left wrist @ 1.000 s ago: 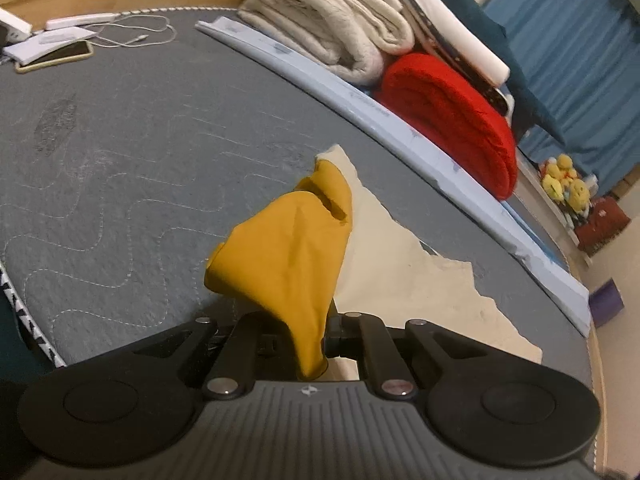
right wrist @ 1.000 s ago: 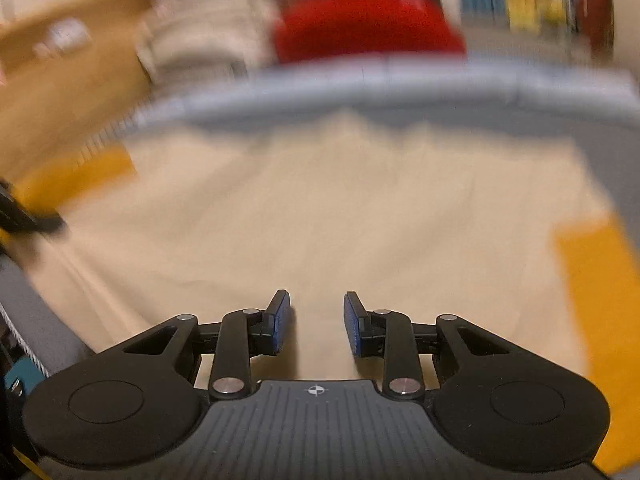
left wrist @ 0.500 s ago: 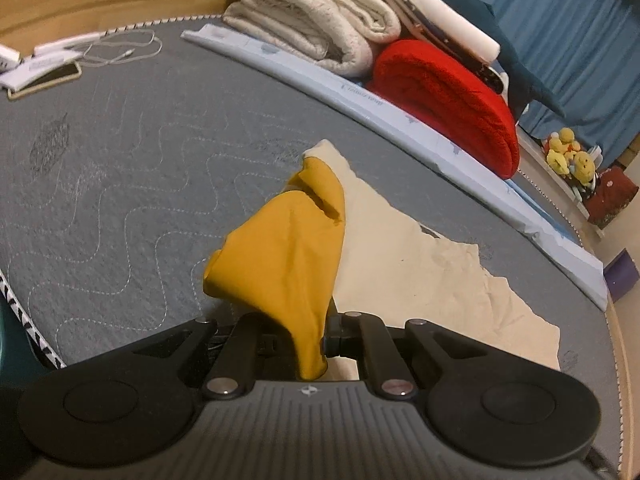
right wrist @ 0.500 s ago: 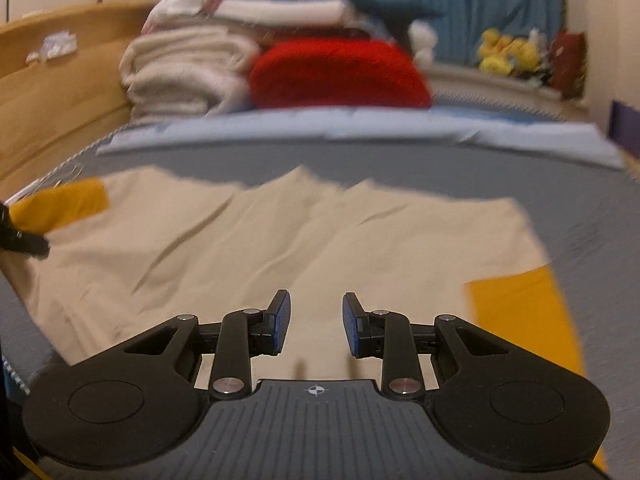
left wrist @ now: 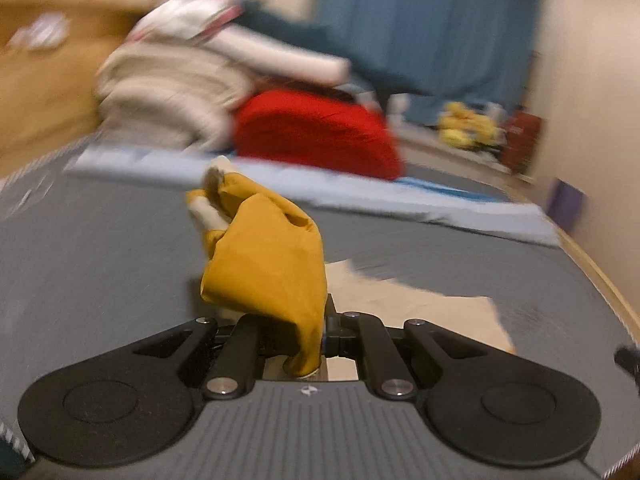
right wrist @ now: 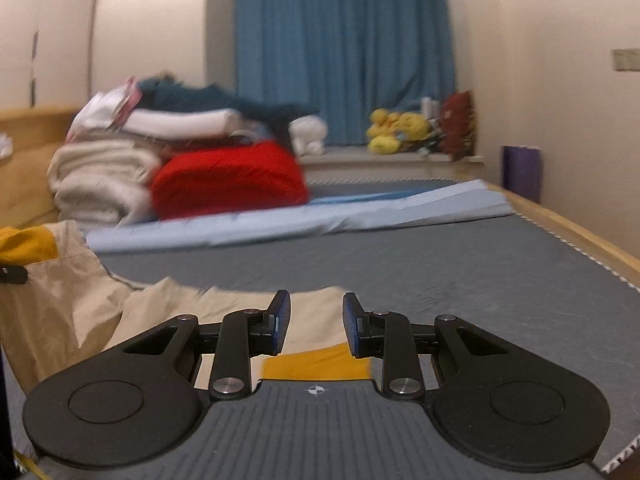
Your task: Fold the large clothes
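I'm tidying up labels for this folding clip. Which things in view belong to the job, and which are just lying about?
Part of the job:
- cream and mustard garment
- left gripper, shut on its mustard sleeve
- right gripper, open, empty
- grey mattress, the work surface

Lying about:
- red blanket
- white bedding pile
- yellow plush toys
- blue curtain

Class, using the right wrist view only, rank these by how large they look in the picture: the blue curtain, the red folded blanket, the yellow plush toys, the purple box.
1. blue curtain
2. red folded blanket
3. yellow plush toys and purple box: look alike in size, unranked.
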The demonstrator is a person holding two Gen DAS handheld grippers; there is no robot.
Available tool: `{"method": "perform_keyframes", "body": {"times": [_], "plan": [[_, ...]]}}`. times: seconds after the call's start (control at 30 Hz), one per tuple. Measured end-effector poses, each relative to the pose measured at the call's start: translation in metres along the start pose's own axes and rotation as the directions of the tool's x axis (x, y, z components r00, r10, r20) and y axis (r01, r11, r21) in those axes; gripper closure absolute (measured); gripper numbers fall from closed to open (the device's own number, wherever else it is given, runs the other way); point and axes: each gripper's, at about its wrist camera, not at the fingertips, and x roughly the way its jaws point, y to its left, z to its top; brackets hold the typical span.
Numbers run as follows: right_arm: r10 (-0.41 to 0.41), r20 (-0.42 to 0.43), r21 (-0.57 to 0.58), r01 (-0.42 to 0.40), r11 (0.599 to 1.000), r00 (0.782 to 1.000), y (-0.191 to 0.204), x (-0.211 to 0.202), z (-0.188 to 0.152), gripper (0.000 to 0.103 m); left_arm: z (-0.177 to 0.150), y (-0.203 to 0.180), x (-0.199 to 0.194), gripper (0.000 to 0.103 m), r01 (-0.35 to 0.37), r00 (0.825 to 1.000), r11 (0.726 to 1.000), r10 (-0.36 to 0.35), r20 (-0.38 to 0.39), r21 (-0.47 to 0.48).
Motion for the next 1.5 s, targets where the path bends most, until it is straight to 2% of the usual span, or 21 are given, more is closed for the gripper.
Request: {"method": "perform_keyframes", "body": {"times": [0.07,0.17,0.33,0.37,0.4,0.47,0.5,0.57,0.67,0.73,0.83,0.93,1.0,1.07,1.17,1.23,1.3,1.33,1.4,1.43,1.5], "plan": [[-0.019,0.016,0.025,0.018,1.0,1.0,-0.02,-0.006,0.001,0.074,-0.003,-0.043,-0.001,0.095,0.043,0.999,0.996,-0.045,0.022,0.083],[-0.038,0.03,0.052,0.037,0.998,0.999,-0.043,-0.014,0.001,0.074,-0.022,-0.119,-0.001,0.095,0.12,0.991,0.965,-0.129,0.022,0.234],[-0.067,0.033,0.098,0.064,0.993,0.997,-0.081,-0.02,0.001,0.072,-0.094,-0.226,0.025,0.093,0.29,0.957,0.843,-0.259,-0.131,0.452],[-0.066,0.026,0.118,0.062,0.991,0.997,-0.087,-0.02,0.001,0.071,-0.107,-0.235,0.035,0.089,0.336,0.941,0.82,-0.276,-0.194,0.463],[-0.059,0.012,0.142,0.057,0.988,0.998,-0.092,-0.018,0.001,0.069,-0.122,-0.245,0.051,0.087,0.416,0.903,0.793,-0.303,-0.305,0.444],[-0.041,-0.023,0.201,0.045,0.979,0.999,-0.099,-0.009,0.0,0.058,-0.133,-0.247,0.073,0.073,0.526,0.816,0.77,-0.338,-0.469,0.362],[-0.025,-0.042,0.234,0.034,0.972,0.999,-0.102,-0.003,0.0,0.055,-0.132,-0.242,0.078,0.064,0.559,0.784,0.764,-0.359,-0.507,0.322],[0.047,-0.096,0.296,-0.017,0.955,0.994,-0.103,0.01,-0.004,0.048,-0.12,-0.219,0.074,0.051,0.603,0.749,0.753,-0.422,-0.51,0.262],[0.13,-0.179,0.312,-0.069,0.948,0.975,-0.091,0.029,-0.009,0.046,-0.094,-0.178,0.065,0.044,0.653,0.708,0.731,-0.496,-0.502,0.198],[0.166,-0.23,0.312,-0.089,0.946,0.959,-0.078,0.039,-0.015,0.044,-0.079,-0.153,0.057,0.043,0.651,0.72,0.726,-0.499,-0.482,0.22],[0.201,-0.317,0.329,-0.091,0.94,0.927,-0.062,0.054,-0.025,0.042,-0.066,-0.123,0.054,0.039,0.61,0.763,0.748,-0.463,-0.452,0.262],[0.149,-0.412,0.318,-0.012,0.948,0.899,-0.052,0.067,-0.038,0.043,-0.06,-0.098,0.069,0.039,0.504,0.82,0.823,-0.363,-0.442,0.26],[0.12,-0.452,0.322,0.036,0.946,0.884,-0.049,0.075,-0.044,0.05,-0.06,-0.084,0.083,0.039,0.424,0.844,0.879,-0.296,-0.447,0.219],[0.124,-0.451,0.332,0.037,0.943,0.884,-0.046,0.074,-0.05,0.089,-0.064,-0.073,0.101,0.038,0.369,0.84,0.916,-0.257,-0.478,0.157],[0.102,-0.347,0.281,0.0,0.96,0.932,-0.036,0.056,-0.041,0.098,-0.067,-0.059,0.12,0.038,0.28,0.834,0.955,-0.192,-0.517,0.096],[0.118,-0.169,0.309,-0.061,0.949,0.979,-0.039,0.028,-0.027,0.099,-0.062,-0.053,0.126,0.038,0.268,0.828,0.962,-0.201,-0.523,0.056],[0.058,-0.144,0.27,-0.017,0.963,0.988,-0.042,0.015,-0.025,0.1,-0.059,-0.052,0.129,0.038,0.278,0.826,0.96,-0.23,-0.515,0.018],[0.009,-0.207,0.249,0.044,0.967,0.978,-0.047,0.02,-0.033,0.1,-0.058,-0.051,0.129,0.037,0.281,0.825,0.96,-0.237,-0.513,0.009],[-0.041,-0.412,0.271,0.165,0.948,0.91,-0.065,0.043,-0.06,0.1,-0.058,-0.053,0.133,0.037,0.282,0.82,0.959,-0.239,-0.519,0.004],[-0.049,-0.455,0.279,0.194,0.941,0.889,-0.069,0.048,-0.068,0.1,-0.058,-0.055,0.136,0.037,0.285,0.815,0.958,-0.239,-0.528,0.006],[-0.075,-0.443,0.221,0.189,0.957,0.894,-0.065,0.048,-0.068,0.1,-0.06,-0.055,0.131,0.037,0.303,0.801,0.953,-0.254,-0.542,0.002]]}}
